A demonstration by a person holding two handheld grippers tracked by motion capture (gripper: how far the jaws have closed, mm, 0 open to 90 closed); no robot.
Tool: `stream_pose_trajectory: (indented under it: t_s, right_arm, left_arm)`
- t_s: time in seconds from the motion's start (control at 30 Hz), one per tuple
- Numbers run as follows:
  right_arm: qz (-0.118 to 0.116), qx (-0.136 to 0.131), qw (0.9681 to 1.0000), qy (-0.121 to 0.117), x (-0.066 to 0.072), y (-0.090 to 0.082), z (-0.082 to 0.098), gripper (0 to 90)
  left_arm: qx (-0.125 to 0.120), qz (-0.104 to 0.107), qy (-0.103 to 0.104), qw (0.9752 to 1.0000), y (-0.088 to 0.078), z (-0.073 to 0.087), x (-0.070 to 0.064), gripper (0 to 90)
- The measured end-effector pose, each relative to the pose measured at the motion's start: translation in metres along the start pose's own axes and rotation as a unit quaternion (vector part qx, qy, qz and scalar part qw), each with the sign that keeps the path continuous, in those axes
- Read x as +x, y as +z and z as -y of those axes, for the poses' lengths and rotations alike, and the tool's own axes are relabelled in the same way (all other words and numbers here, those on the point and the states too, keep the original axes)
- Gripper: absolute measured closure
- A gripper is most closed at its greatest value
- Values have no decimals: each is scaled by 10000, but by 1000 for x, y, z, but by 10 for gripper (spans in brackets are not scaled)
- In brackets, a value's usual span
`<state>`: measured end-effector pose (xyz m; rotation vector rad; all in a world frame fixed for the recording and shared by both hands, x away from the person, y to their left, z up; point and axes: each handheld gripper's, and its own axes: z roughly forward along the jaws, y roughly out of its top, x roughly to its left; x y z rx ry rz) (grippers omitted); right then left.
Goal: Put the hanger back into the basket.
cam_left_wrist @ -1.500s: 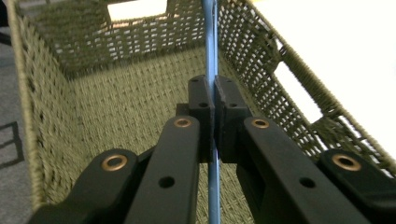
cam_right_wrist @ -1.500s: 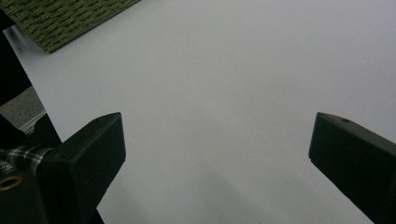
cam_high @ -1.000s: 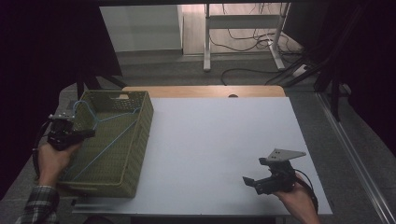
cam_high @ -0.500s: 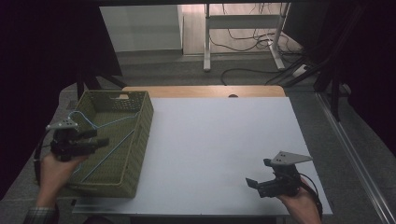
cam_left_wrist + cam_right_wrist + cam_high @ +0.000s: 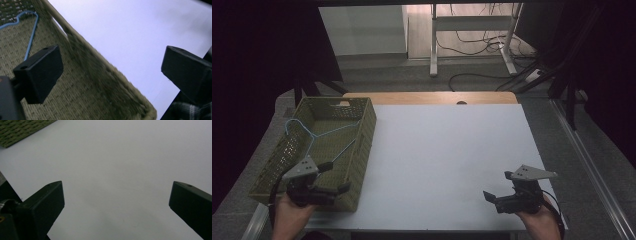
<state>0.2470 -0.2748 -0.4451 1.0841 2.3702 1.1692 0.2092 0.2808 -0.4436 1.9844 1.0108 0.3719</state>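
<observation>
Left hand-held gripper [image 5: 334, 176] has just opened wide, empty, pulled back toward 6 o'clock; hanger [image 5: 319, 135] lies released in the basket [image 5: 364, 145]. Right hand-held gripper [image 5: 493, 200] gapes empty.

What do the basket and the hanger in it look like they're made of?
Basket: looks like woven fibre or plastic weave, olive green and matt; the left gripper view shows a tight plaited texture, and the end wall has an open mesh. Hanger: thin light-blue rod, probably coated wire, judging by its slim bent outline; the finish is too small to tell.
</observation>
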Motion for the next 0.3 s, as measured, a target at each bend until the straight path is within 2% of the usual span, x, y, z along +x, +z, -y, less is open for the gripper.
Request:
stream_pose_trajectory:
  t_s: [0.1, 0.17, 0.2, 0.3]
  right_arm:
    - [52, 8, 10000, 12, -3, 0, 3, 0]
    - [33, 27, 10000, 16, -4, 1, 4, 0]
    - [23, 56, 10000, 7, -4, 3, 4, 0]
    - [6, 83, 10000, -25, -3, 5, 4, 0]
  left_arm:
    - [137, 5, 84, 9999, 7, 7, -7, 32]
    - [167, -30, 102, 9998, 8, 9, -8, 28]
    - [257, -37, 110, 9996, 11, 11, -7, 25]
    - [168, -3, 42, 9999, 10, 10, -5, 18]
